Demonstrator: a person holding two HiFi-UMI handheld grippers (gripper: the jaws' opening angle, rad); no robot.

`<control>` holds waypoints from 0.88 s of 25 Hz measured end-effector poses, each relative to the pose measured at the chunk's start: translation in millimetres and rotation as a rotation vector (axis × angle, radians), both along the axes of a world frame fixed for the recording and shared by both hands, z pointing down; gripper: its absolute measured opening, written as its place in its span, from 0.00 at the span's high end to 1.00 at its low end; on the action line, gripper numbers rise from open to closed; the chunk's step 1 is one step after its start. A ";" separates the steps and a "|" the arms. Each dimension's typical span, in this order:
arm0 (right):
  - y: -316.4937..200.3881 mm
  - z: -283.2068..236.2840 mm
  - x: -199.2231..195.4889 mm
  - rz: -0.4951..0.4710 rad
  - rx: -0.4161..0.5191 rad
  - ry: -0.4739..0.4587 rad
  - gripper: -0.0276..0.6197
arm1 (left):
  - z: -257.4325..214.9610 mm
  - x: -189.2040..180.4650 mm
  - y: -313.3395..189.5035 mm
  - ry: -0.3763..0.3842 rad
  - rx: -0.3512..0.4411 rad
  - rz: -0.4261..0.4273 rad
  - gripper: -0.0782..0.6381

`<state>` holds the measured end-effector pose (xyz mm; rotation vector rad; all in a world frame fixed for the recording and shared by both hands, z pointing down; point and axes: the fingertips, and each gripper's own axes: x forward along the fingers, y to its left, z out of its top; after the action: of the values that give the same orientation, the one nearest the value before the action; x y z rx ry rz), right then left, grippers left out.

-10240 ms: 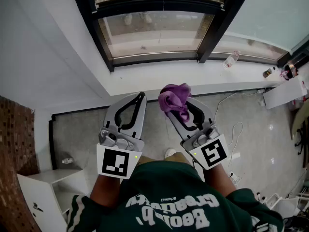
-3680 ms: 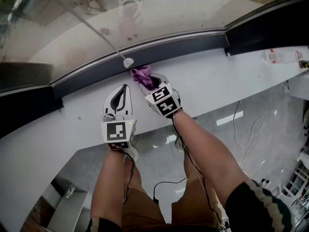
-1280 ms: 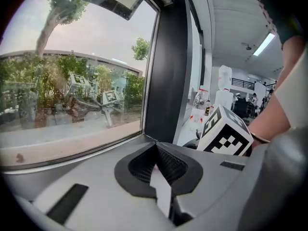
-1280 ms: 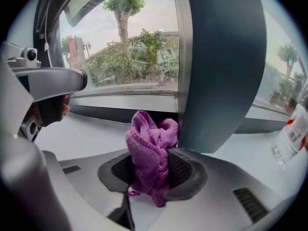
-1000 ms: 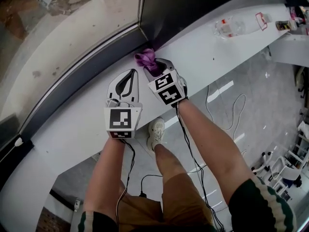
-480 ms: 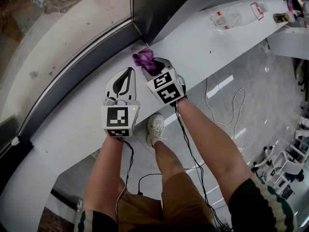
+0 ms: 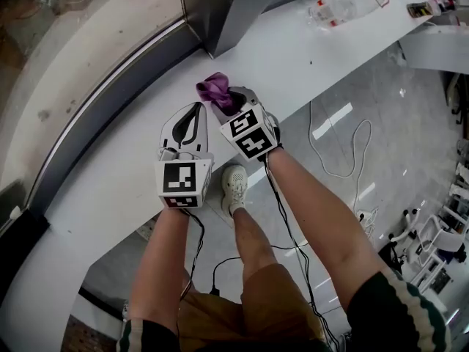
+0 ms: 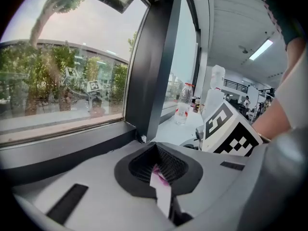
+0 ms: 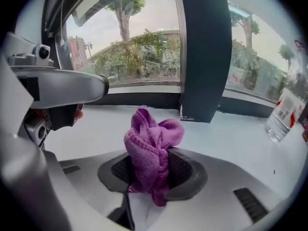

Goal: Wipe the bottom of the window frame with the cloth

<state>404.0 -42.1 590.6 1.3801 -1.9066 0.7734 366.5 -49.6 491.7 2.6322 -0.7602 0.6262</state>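
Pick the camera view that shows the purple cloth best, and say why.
The right gripper view: the cloth is large and central, bunched between the right gripper's fingers. The head view shows it small, at that gripper's tip over the sill. The left gripper view shows only a purple sliver.

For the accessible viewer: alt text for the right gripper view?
The right gripper is shut on a bunched purple cloth over a white sill, short of the dark window frame. A dark post stands ahead, a clear bottle at far right, the left gripper at left.
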 end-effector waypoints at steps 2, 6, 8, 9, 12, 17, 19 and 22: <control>4.7 0.1 -0.8 0.002 0.004 0.002 0.71 | 1.6 0.8 6.4 -0.001 -0.004 0.009 0.88; 15.9 0.4 0.0 -0.002 0.013 0.006 0.71 | 4.9 -0.8 15.0 -0.013 0.002 0.022 0.88; 22.5 0.3 0.4 -0.001 0.022 0.006 0.71 | 6.8 -4.0 18.3 -0.024 0.004 0.024 0.88; 25.9 0.5 0.2 0.001 0.027 0.006 0.71 | 7.8 -5.8 20.2 -0.031 0.005 0.023 0.88; 35.4 0.4 -0.1 0.000 0.033 0.006 0.71 | 9.6 -7.3 28.0 -0.042 0.001 0.018 0.88; 49.2 -2.7 -1.5 -0.024 0.045 0.005 0.71 | 13.2 -3.2 47.0 -0.064 0.001 0.050 0.88; 53.1 -3.5 -0.7 -0.034 0.051 0.005 0.71 | 14.3 -1.2 53.7 -0.071 0.002 0.055 0.88; 64.5 -2.7 -0.3 -0.036 0.052 0.001 0.71 | 16.7 0.1 65.8 -0.077 0.000 0.054 0.88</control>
<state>403.7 22.3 587.9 1.3726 -1.9577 0.7099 366.6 16.2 508.5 2.6501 -0.7125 0.7470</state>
